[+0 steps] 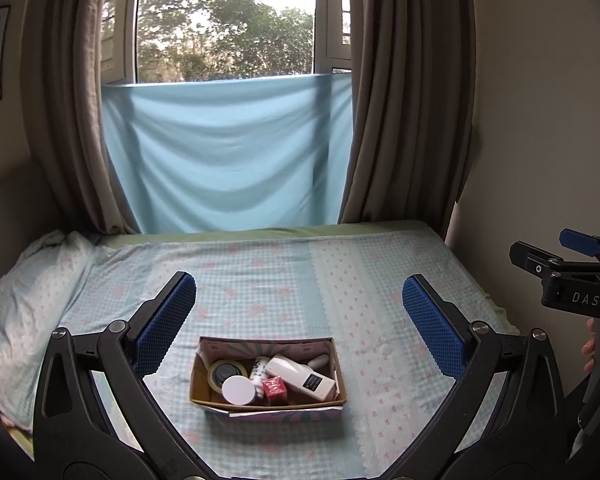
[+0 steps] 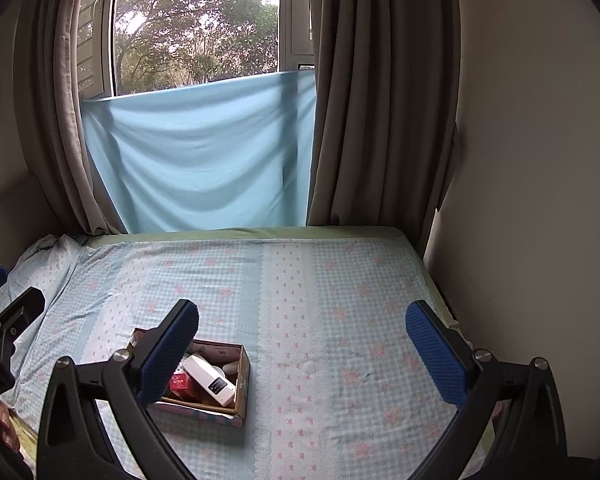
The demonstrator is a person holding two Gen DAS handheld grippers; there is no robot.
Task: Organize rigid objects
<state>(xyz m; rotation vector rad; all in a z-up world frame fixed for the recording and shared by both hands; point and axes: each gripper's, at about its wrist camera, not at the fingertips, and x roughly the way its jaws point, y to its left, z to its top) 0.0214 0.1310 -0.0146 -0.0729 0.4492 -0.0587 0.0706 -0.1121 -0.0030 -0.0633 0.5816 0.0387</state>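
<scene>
Both tools up close & wide apart: left tool (image 1: 299,332) spread, nothing between its pads; right tool (image 2: 302,354) same, empty. You're holding them above the bed (image 1: 400,304), w/ the cardboard box (image 1: 266,405) sitting mid-sheet, straight ahead of the left tool, off to the left of the right one.

Box is already packed: tape roll (image 1: 225,372), white round lid (image 1: 240,390), red small box (image 1: 275,389), white remote-like device (image 1: 300,376), all touching. Looks like sorting is done or just starting, can't say which.

If you go in, take the white device first, it lies on top; come straight down, pads across its narrow sides.

Watch the box walls, low & flimsy-looking. Pillow (image 1: 24,320) sits left, wall close on the right. Soft sheet, so the box may slide.
</scene>
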